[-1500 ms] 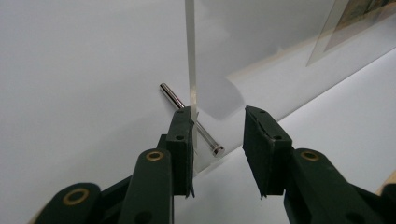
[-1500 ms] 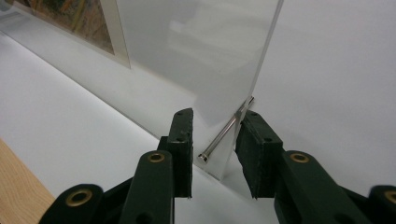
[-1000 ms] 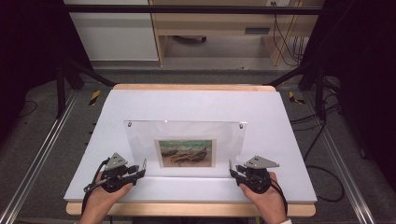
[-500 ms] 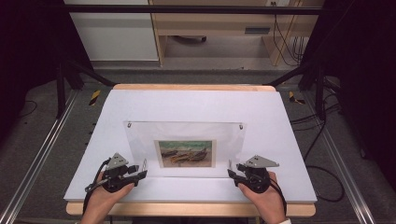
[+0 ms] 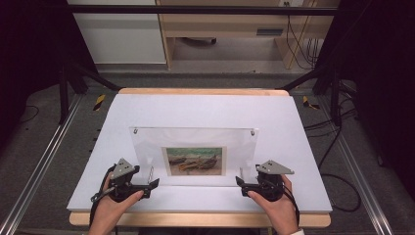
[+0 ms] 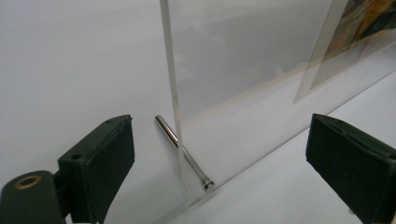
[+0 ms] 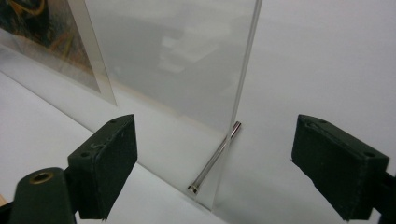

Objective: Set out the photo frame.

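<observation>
A clear acrylic picture frame (image 5: 195, 142) stands upright on the white table (image 5: 205, 110), with a small painting of boats (image 5: 195, 160) in its lower middle. My left gripper (image 5: 154, 183) is at the frame's lower left corner and my right gripper (image 5: 240, 181) at its lower right corner. Both have just been opening. In the left gripper view the pane's edge (image 6: 173, 93) and a steel pin (image 6: 184, 154) sit between the wide jaws of the left gripper (image 6: 219, 135), untouched. The right gripper (image 7: 215, 128) likewise straddles the pane's edge (image 7: 245, 70) and a pin (image 7: 215, 156) without contact.
The white sheet covers a wooden tabletop (image 5: 195, 219). Metal rails (image 5: 39, 166) run along both sides on the floor. A shelf unit (image 5: 220, 29) stands behind the table, and cables (image 5: 337, 147) trail at the right.
Both grippers' jaws have spread apart from the frame's lower corners. The hands and the frame have stayed where they were.
</observation>
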A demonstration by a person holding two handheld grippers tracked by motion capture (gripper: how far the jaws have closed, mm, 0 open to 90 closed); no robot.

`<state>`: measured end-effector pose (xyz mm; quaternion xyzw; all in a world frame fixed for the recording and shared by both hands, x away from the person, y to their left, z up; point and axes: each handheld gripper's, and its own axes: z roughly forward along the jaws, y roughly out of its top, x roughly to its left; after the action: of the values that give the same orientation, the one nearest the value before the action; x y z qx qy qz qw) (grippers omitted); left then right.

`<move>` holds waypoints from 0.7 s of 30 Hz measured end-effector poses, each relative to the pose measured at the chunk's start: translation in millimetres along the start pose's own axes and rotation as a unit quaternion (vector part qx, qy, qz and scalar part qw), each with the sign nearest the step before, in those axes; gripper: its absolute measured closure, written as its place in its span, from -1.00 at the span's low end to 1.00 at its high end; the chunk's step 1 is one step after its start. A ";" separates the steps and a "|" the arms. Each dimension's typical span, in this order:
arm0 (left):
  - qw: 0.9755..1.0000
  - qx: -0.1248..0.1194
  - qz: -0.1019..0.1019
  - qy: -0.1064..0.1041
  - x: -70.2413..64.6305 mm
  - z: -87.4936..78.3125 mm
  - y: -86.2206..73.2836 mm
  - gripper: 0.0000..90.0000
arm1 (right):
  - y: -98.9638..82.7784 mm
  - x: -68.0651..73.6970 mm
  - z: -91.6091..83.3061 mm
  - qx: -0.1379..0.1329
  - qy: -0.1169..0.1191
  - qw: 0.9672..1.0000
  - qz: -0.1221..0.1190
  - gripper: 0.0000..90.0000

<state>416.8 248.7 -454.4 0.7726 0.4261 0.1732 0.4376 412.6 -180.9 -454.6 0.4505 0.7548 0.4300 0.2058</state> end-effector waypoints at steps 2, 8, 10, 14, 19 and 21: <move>1.000 -0.008 0.006 -0.001 0.0 -2.1 0.8 -0.85 | 1.2 0.4 -1.9 -0.007 -0.003 1.000 0.002 -0.69; 1.000 -0.028 0.010 0.000 0.7 -7.0 2.6 -0.86 | 4.4 -0.1 -7.3 -0.031 -0.010 0.999 -0.003 -0.76; 0.999 -0.036 0.011 0.000 1.2 -8.9 3.3 -0.86 | 5.4 0.3 -9.1 -0.036 -0.013 0.999 -0.003 -0.77; 0.999 -0.048 0.017 0.004 1.7 -12.6 4.9 -0.86 | 7.1 -0.6 -12.4 -0.044 -0.016 0.999 -0.002 -0.77; 0.998 -0.067 0.016 0.012 2.1 -18.1 6.9 -0.85 | 7.7 -1.9 -16.8 -0.052 -0.023 0.998 -0.003 -0.77; 0.997 -0.071 0.015 0.011 2.4 -19.4 7.3 -0.85 | 7.4 -2.2 -19.1 -0.054 -0.024 0.998 0.000 -0.78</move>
<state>409.5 259.1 -437.8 0.7438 0.4064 0.2181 0.4838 404.1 -190.0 -438.1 0.4496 0.7252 0.4588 0.2479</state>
